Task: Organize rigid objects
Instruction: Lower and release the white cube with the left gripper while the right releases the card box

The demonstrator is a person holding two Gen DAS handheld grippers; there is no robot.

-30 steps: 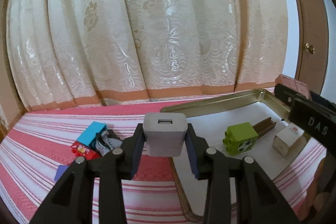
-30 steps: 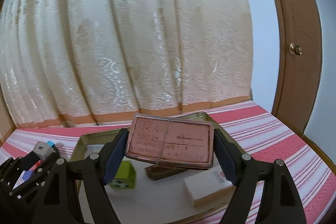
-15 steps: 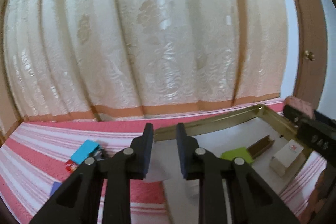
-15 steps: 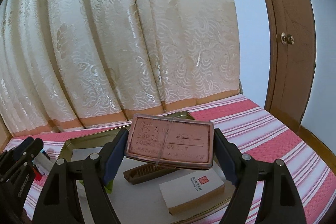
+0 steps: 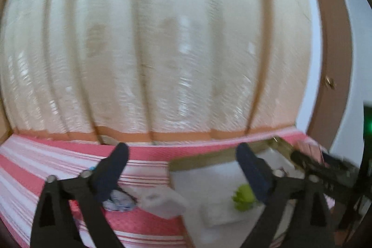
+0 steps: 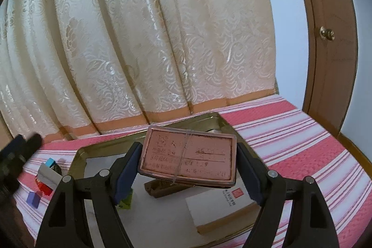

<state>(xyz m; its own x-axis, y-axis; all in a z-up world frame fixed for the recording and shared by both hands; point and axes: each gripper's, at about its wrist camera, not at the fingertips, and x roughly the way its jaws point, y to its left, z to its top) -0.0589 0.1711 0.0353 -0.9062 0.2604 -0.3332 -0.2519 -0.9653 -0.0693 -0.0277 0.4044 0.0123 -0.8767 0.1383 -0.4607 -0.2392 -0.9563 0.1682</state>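
fingers [image 5: 253, 174] of the left gripper [image 5: 183, 169] are spreading wide, with nothing pinched between them. below them, the white charger [image 5: 162, 200] shows as a blur at the near left edge of the tray [image 5: 209, 156], partly over the striped cloth [image 5: 144, 169]; whether it has landed cannot be told. the right gripper [image 6: 188, 169] pinches the copper-coloured tin [image 6: 188, 155] by its short ends and holds it level above the tray.

already inside the tray: a green block [image 5: 243, 198], a brown clip [image 6: 167, 187] and a white box [image 6: 220, 207].

remaining, as a judgement: seat the charger fully inside the tray, then set the tin down in a free spot. several small items, among them a blue block [image 6: 50, 162] and a purple piece [image 6: 33, 199], lie on the cloth left of the tray and are not yet sorted.
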